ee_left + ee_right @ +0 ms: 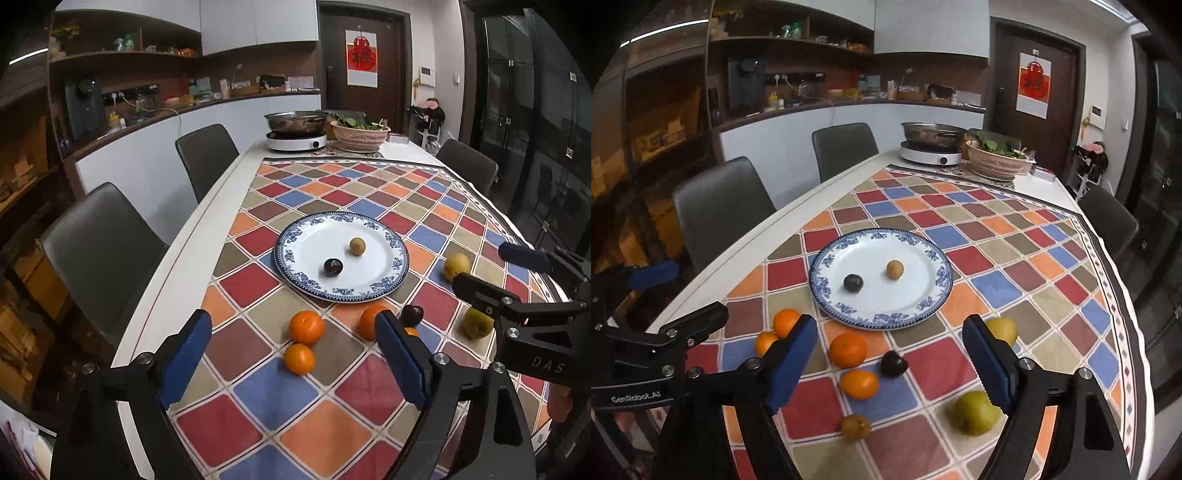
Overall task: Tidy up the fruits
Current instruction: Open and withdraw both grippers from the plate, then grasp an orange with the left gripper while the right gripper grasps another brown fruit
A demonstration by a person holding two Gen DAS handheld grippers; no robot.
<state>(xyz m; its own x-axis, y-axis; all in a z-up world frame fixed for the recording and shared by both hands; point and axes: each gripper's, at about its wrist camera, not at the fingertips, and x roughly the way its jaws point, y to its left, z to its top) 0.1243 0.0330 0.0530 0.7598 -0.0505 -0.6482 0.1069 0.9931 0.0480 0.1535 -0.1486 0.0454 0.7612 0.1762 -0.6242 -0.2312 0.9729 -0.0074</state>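
Jaws on my left gripper [291,354] stand apart with nothing between the blue pads; my right gripper [890,363] is likewise spread and empty. Both hang above the near end of the checkered tablecloth [1015,258].

The blue-rimmed plate [934,302] lies centre-table and carries two fruits, set apart: a dark plum [853,283] on the left and a small brown fruit [895,270] to its right.

Loose fruit lies on the cloth nearer than the plate:
- four oranges, one [848,350] just beside the plate's near rim;
- a second dark plum [893,363] right of that orange;
- a yellow pear [1003,330] to the right;
- a green pear [975,412] nearer still;
- a small yellowish fruit [855,427] nearest of all.
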